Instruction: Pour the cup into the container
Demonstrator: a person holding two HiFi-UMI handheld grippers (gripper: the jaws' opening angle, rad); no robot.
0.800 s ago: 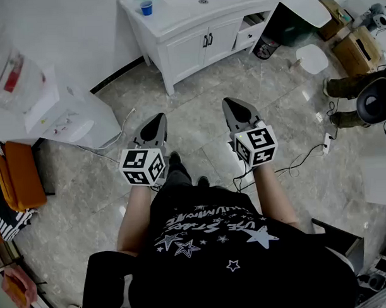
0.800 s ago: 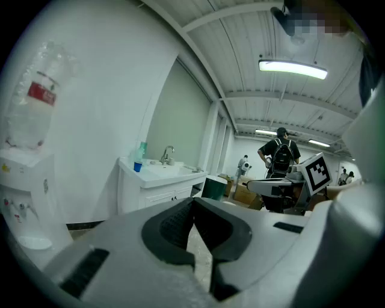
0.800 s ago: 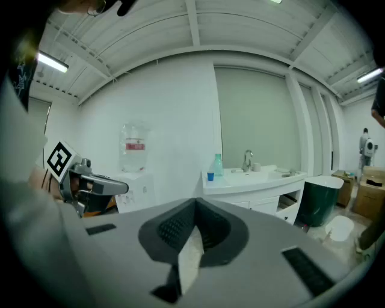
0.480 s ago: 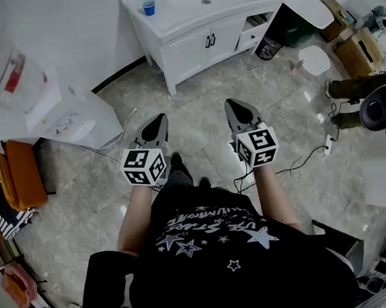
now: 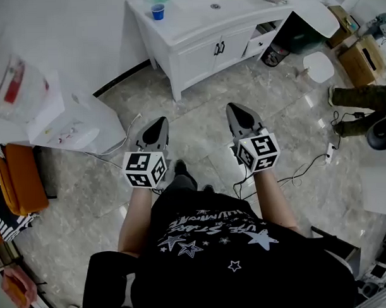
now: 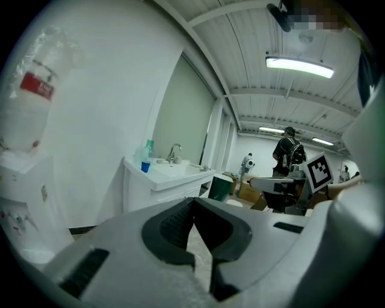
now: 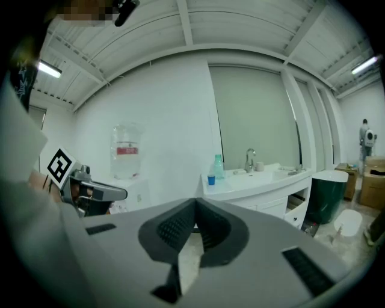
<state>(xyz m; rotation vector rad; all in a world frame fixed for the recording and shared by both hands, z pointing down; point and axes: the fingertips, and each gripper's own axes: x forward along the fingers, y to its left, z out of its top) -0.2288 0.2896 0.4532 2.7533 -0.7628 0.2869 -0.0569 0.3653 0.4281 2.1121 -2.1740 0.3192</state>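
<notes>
**Left gripper** [image 5: 158,122], **right gripper** [image 5: 237,109]: both jaws closed tip to tip, nothing between. Held side by side, near level, likely carry posture for approach.
**Cup** [image 5: 158,12], blue: far ahead of both tips, on vanity [image 5: 201,31] corner beside bottle [image 7: 219,166].
**Container:** not identifiable.
**Room to move:** open floor [image 5: 198,134] between tips and vanity gives clear run. Dispenser [image 5: 65,120] crowds left gripper's outer side.

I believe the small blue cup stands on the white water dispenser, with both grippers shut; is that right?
Not quite: the head view shows the small blue cup on the white vanity countertop, not the white water dispenser. The left gripper and right gripper are shut.
</notes>
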